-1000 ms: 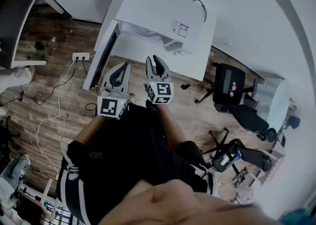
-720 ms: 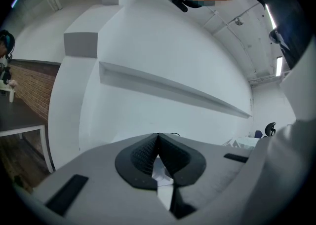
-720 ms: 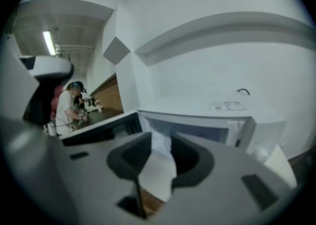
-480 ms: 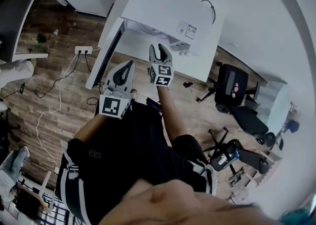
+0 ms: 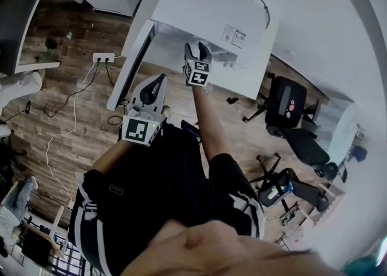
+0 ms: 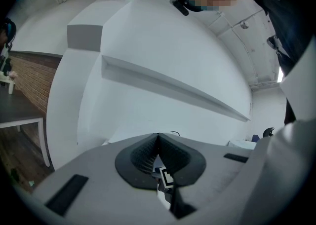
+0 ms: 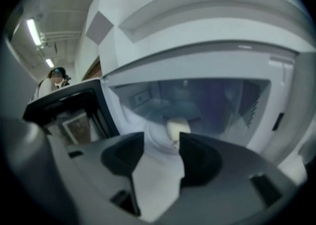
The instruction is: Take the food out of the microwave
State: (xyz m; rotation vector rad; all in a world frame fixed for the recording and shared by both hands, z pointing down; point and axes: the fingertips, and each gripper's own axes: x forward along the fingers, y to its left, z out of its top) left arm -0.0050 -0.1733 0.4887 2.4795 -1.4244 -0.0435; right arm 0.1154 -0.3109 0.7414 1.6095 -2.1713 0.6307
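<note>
White box microwave [image 5: 211, 11], dark-framed door [image 7: 64, 103] swung left. Pale rounded food [image 7: 177, 128] lies inside the clear cavity. Right gripper [image 7: 163, 142] at the mouth, jaws opening, nothing between them. Left gripper [image 6: 157, 142] closed, empty.

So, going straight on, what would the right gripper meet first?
Likely the pale food inside the open microwave, lined up just beyond the opening jaws of the right gripper, nothing between them yet; depth is unclear.
</note>
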